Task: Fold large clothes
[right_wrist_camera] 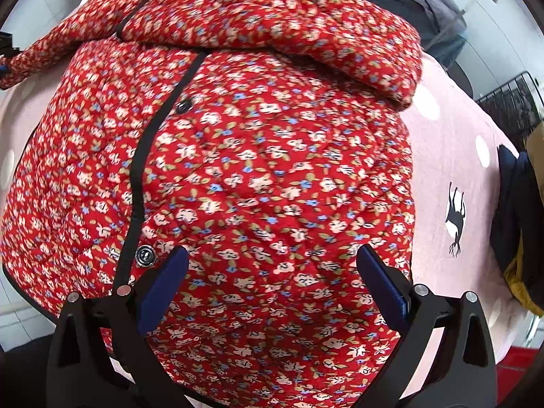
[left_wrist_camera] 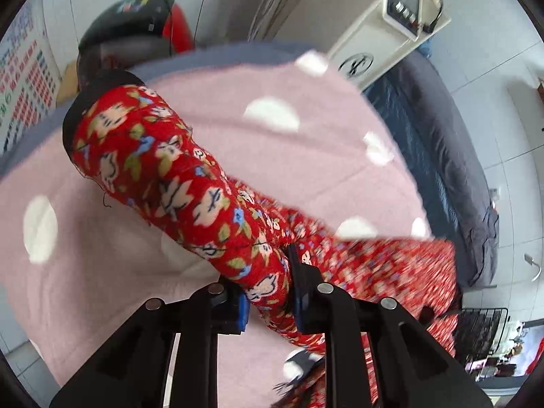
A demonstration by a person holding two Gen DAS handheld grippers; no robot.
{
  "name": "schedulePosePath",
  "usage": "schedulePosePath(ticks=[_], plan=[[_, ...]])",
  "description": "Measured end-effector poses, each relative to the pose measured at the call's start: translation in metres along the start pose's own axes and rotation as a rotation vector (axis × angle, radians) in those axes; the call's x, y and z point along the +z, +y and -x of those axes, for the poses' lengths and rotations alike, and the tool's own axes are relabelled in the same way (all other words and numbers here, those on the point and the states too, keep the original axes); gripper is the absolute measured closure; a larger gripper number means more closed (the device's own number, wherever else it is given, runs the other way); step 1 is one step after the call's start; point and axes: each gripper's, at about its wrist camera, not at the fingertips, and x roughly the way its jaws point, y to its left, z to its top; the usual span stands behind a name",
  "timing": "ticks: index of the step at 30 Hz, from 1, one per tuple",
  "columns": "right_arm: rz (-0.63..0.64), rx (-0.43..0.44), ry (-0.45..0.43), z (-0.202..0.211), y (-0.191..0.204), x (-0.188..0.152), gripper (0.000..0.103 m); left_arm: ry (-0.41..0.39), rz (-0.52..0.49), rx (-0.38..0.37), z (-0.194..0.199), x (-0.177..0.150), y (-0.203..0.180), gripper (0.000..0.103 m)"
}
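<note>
Our left gripper (left_wrist_camera: 268, 301) has its jaws clamped on the sleeve (left_wrist_camera: 163, 166), raised so it can fold inward. Our right gripper (right_wrist_camera: 272, 285) hovers, jaws wide and empty, over the jacket (right_wrist_camera: 272, 170) spread on the blanket (right_wrist_camera: 442, 156).

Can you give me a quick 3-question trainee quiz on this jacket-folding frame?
1. True or false: the left gripper is shut on the sleeve of the red floral jacket.
2. The right gripper is: A) shut on a button, B) open over the jacket front, C) gripping the pink blanket.
3. Fill in: the jacket lies on a pink blanket with white ____.

Key:
1. True. The blue pads pinch the sleeve.
2. B. Its fingers stand wide apart, with nothing pinched.
3. Dots.
</note>
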Motion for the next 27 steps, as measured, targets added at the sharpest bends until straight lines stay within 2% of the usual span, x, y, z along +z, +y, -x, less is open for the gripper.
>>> schedulePosePath(ticks=[3, 7, 10, 13, 17, 20, 27], plan=[[-0.028, 0.004, 0.0, -0.002, -0.005, 0.0, 0.006, -0.101, -0.088, 0.021, 0.028, 0.016, -0.035, 0.086], [-0.07, 0.018, -0.004, -0.005, -0.021, 0.003, 0.006, -0.227, -0.223, 0.0, 0.065, 0.027, -0.097, 0.087], [-0.095, 0.02, -0.009, -0.005, -0.033, 0.004, 0.006, -0.284, -0.304, -0.015, 0.082, 0.028, -0.142, 0.087], [-0.127, 0.025, -0.017, -0.005, -0.049, 0.005, 0.006, -0.317, -0.404, -0.024, 0.091, 0.014, -0.186, 0.087], [-0.167, 0.032, -0.019, -0.008, -0.074, 0.009, 0.006, -0.329, -0.602, -0.076, 0.096, -0.041, -0.252, 0.087], [-0.195, 0.037, -0.007, -0.013, -0.09, 0.01, 0.006, -0.314, -0.733, -0.118, 0.093, -0.088, -0.286, 0.087], [-0.233, 0.029, 0.003, -0.017, -0.102, 0.009, 0.006, -0.148, -0.973, -0.219, 0.06, -0.219, -0.336, 0.087]])
